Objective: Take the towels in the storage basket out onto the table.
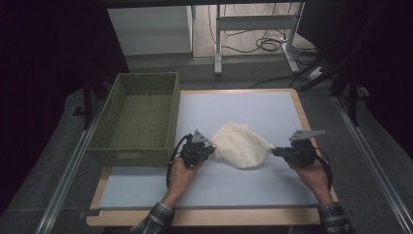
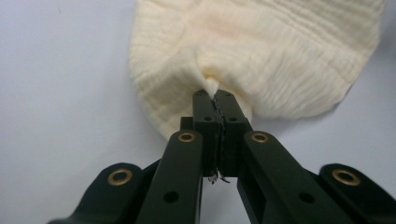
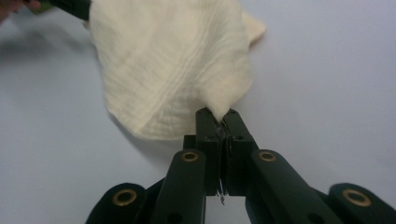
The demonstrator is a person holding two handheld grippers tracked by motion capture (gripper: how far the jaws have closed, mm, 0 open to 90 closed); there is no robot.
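A cream ribbed cloth lies crumpled in the middle of the pale mat. My left gripper is shut on the cloth's left edge; in the left gripper view the closed jaws pinch a tuft of the cloth at the left gripper. At the cloth's right corner my right gripper is shut as well, and the right gripper view shows the cloth narrowing into a point clamped at the right gripper. The cloth sags between the two grippers.
A green woven basket stands empty at the table's left, just left of my left hand. The mat rests on a wooden table. Desk legs and cables lie on the floor beyond.
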